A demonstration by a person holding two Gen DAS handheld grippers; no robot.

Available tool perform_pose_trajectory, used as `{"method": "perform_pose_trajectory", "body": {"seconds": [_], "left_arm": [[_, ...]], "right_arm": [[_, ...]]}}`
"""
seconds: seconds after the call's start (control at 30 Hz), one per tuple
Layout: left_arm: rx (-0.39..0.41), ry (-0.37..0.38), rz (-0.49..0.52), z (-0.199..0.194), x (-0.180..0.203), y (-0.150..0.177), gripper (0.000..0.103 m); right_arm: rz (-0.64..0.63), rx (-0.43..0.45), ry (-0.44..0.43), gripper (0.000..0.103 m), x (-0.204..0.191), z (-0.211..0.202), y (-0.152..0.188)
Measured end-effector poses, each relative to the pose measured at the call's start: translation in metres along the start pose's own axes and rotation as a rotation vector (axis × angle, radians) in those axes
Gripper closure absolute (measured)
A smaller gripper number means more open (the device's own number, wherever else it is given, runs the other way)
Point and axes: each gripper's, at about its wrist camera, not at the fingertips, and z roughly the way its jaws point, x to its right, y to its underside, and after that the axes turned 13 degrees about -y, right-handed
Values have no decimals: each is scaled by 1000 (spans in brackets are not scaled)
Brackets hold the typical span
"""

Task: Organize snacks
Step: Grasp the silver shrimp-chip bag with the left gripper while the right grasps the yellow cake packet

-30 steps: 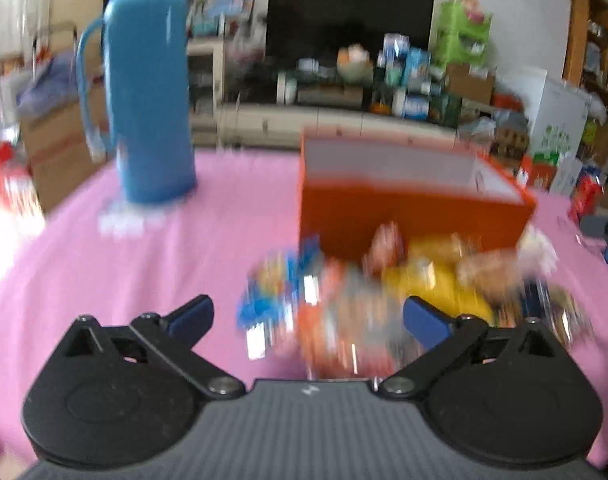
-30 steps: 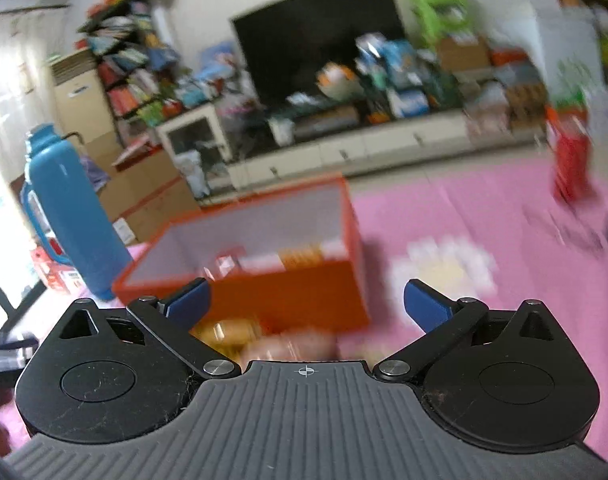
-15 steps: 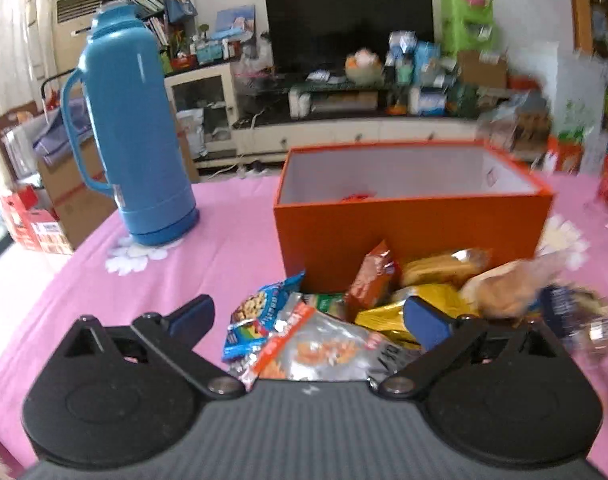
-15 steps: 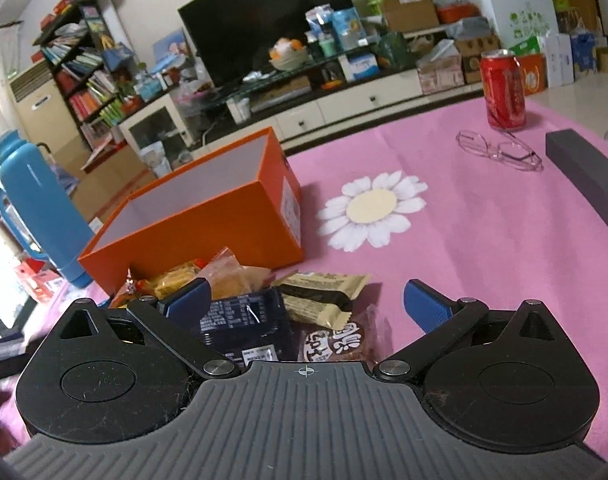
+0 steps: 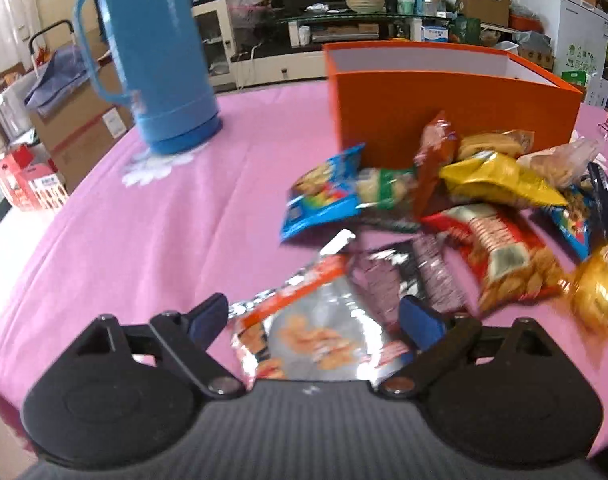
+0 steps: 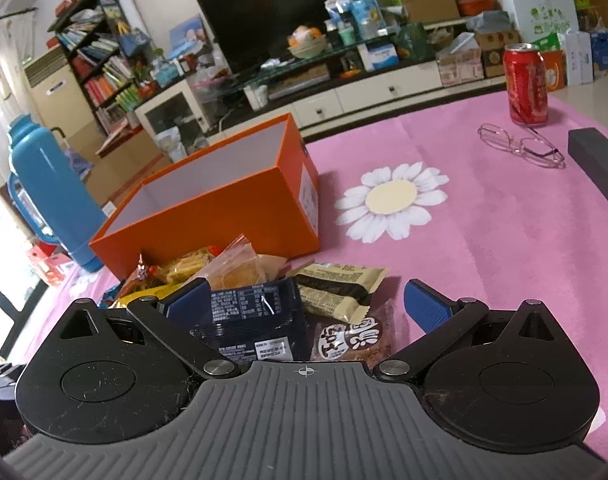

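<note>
An open orange box [image 5: 443, 108] stands on the pink tablecloth; it also shows in the right wrist view [image 6: 224, 200]. A pile of snack packets lies in front of it. My left gripper [image 5: 313, 316] is open, low over a silver and orange packet [image 5: 307, 328] that lies between its fingers. A blue packet [image 5: 323, 200], a yellow packet [image 5: 495, 184] and a red packet [image 5: 503, 252] lie beyond. My right gripper [image 6: 305, 302] is open over a dark blue packet [image 6: 256, 316], with a beige bar [image 6: 335, 288] and a brown packet [image 6: 351, 338] beside it.
A tall blue thermos [image 5: 152, 56] stands left of the box, and shows in the right wrist view [image 6: 48, 192]. A red can [image 6: 527, 84], glasses [image 6: 519, 146] and a dark case [image 6: 599, 164] lie at the right. The tablecloth [image 5: 144, 240] drops off at the left.
My left gripper has dropped lower and closer to the pile, now straddling the silver and orange packet. My right gripper has edged forward over the dark blue packet. Both stay open.
</note>
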Motion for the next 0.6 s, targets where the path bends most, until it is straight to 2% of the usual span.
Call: {"method": "perform_pose_trajectory", "body": {"seconds": [0.07,0.13,0.2,0.33,0.4,0.53,0.6], "left_arm": [[22,6,-16,-7,-15,5,7],[72,7,-54,-21,-29,7,1],[105,10,-87,-31,-40,10,0],[64,60,-147,-30,-44,18,0],[40,79,-164,-23,-42,21,0],[4,104,-181,-16,-37,23,0],[6,101,-189,-15,-38,24,0]], "right_arm": [[-20,-13,14,20,-4,1,3],[-39,-21,38,20,-8,-1,7],[-40,-22,21,20,-13,-8,17],[-34,-105,-76,20,-38,-8,51],[-119,-145,-102,20,-60,-1,63],[-324,-144,-15,20,-97,13,70],[-348,-152,-9,20,-105,21,71]]}}
